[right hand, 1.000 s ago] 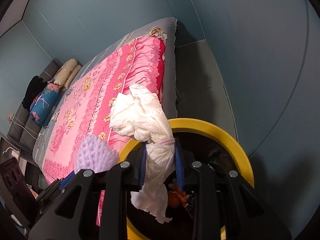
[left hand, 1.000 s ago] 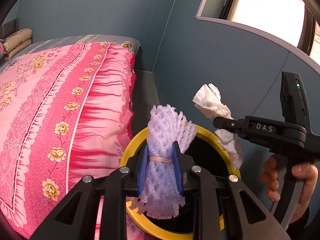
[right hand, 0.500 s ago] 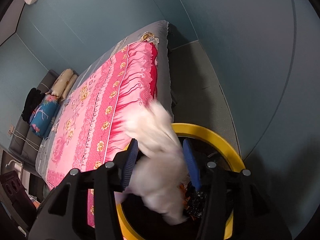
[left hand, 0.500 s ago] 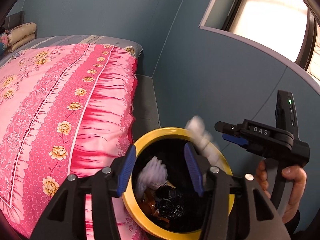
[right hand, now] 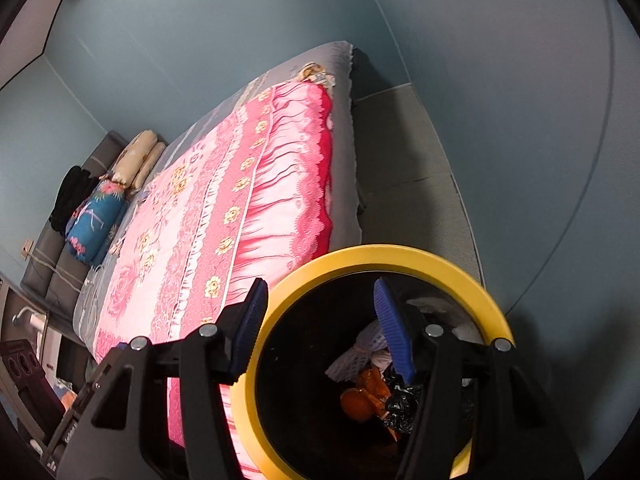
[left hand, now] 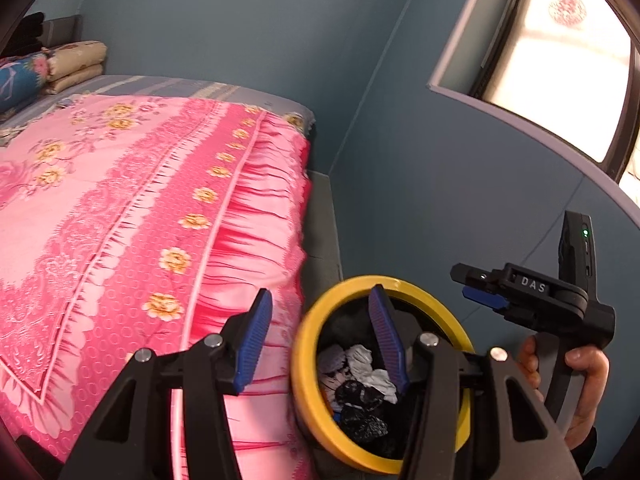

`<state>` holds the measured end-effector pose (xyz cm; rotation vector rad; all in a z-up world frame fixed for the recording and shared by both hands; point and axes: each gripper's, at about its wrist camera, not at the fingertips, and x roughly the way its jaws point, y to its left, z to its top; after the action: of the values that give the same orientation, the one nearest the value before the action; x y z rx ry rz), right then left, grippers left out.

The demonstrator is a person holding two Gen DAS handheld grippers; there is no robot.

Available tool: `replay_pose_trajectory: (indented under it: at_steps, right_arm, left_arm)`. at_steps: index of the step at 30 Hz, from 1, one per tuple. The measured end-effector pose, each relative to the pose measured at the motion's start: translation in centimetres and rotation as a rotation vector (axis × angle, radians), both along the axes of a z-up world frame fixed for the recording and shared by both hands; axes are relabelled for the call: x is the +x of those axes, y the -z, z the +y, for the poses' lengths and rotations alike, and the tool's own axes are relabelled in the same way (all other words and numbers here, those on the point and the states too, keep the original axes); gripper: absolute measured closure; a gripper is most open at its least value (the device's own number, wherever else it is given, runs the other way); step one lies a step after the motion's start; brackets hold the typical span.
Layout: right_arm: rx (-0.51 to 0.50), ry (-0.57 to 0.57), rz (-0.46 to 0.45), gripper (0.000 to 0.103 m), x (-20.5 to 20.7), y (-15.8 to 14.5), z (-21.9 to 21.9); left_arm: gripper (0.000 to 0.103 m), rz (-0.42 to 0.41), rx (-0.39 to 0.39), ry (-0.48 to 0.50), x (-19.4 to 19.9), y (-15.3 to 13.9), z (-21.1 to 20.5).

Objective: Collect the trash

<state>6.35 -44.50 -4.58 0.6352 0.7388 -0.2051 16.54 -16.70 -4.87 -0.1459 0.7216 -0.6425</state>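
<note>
From the left wrist camera, the left gripper (left hand: 320,340) has its jaws spread wide and holds nothing. Below it stands a bin with a yellow rim (left hand: 310,400); the right jaw hangs over the bin's opening, while the left jaw is over the pink floral bedspread (left hand: 140,220) just beside the bin. The trash (left hand: 362,384) lies down inside the bin, a heap of white crumpled paper and black plastic, beneath and apart from the jaws. To the right, a hand (left hand: 580,384) grips the handle of the right gripper (left hand: 472,284), which sits near the bin's far edge, in front of the blue-grey wall (left hand: 440,180); from this side I cannot tell how its jaws stand. From the right wrist camera, the right gripper (right hand: 320,328) shows jaws spread wide and holding nothing, straddling the left side of the yellow rim (right hand: 360,256). The trash (right hand: 372,380) rests deep in the dark bin, white netting, something orange and black plastic, below the right jaw. The bed fills the left, with pillows (right hand: 136,160) at its far end.
</note>
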Motion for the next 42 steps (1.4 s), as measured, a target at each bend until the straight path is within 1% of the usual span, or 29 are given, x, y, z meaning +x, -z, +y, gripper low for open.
replay_pose_trajectory:
  at_steps: [8,14,16,18,19,20,21,22,23,24,26,28,29,30,35,36,39,41,42]
  right_arm:
    - [-0.063,-0.118,-0.011,0.050,2.5,-1.4,4.7]
    - [-0.168,-0.187,-0.029,0.049,5.1,-2.8,10.3]
    - [-0.189,-0.198,-0.035,0.049,5.5,-3.2,11.7]
    - [-0.216,-0.213,-0.051,0.044,5.9,-3.8,13.5]
    - [-0.226,-0.222,-0.060,0.039,6.1,-4.0,14.2]
    - [-0.235,-0.235,-0.079,0.037,6.2,-4.5,15.3]
    - [-0.242,-0.239,-0.090,0.036,6.2,-4.8,15.7]
    - [-0.252,-0.242,-0.102,0.032,6.2,-5.0,16.3]
    - [-0.261,-0.244,-0.117,0.026,6.1,-5.4,16.8]
    - [-0.273,-0.245,-0.147,0.022,5.8,-5.9,17.7]
    - [-0.286,-0.244,-0.162,0.012,5.6,-6.3,18.4]
    - [-0.332,-0.228,-0.202,0.011,4.9,-7.1,19.6]
    - [-0.339,-0.224,-0.213,0.009,4.7,-7.3,20.1]
    - [-0.360,-0.217,-0.247,0.009,4.0,-7.6,20.8]
    - [-0.366,-0.207,-0.315,0.008,2.4,-8.0,21.5]
    - [-0.360,-0.220,-0.341,0.008,1.9,-7.9,21.9]
    - [-0.346,-0.224,-0.381,0.008,0.7,-7.8,21.8]
    - [-0.373,-0.217,-0.374,0.008,0.4,-7.9,22.0]
    - [-0.407,-0.210,-0.374,0.008,0.1,-7.9,22.5]
  left_arm:
    - [0.055,-0.022,-0.009,-0.110,0.4,-0.5,4.5]
    - [0.055,-0.073,-0.013,-0.209,0.0,-1.7,8.3]
    - [0.049,-0.102,-0.009,-0.248,-0.4,-2.3,9.7]
    - [0.043,-0.123,-0.002,-0.284,-0.6,-2.8,10.8]
    - [0.043,-0.133,-0.003,-0.302,-0.8,-3.1,11.6]
    - [0.042,-0.140,-0.006,-0.316,-1.0,-3.4,12.3]
    - [0.039,-0.147,-0.008,-0.328,-1.2,-3.6,12.9]
    - [0.036,-0.155,-0.007,-0.348,-1.4,-3.9,13.5]
    - [0.034,-0.165,-0.005,-0.366,-1.7,-4.2,14.2]
    - [0.033,-0.174,-0.004,-0.377,-1.9,-4.4,14.6]
    - [0.028,-0.210,0.006,-0.409,-2.8,-5.0,15.6]
    - [0.026,-0.241,0.011,-0.434,-3.5,-5.5,16.4]
    - [0.023,-0.255,0.016,-0.441,-4.0,-5.6,16.8]
    - [0.020,-0.264,0.022,-0.444,-4.4,-5.8,17.0]
    - [0.014,-0.342,0.058,-0.469,-7.2,-6.4,17.8]
    - [0.014,-0.355,0.065,-0.473,-7.6,-6.4,17.8]
    - [0.014,-0.372,0.074,-0.471,-8.9,-6.4,17.8]
    - [0.014,-0.378,0.079,-0.477,-9.8,-6.3,17.9]
    - [0.014,-0.382,0.083,-0.478,-10.2,-6.3,18.0]
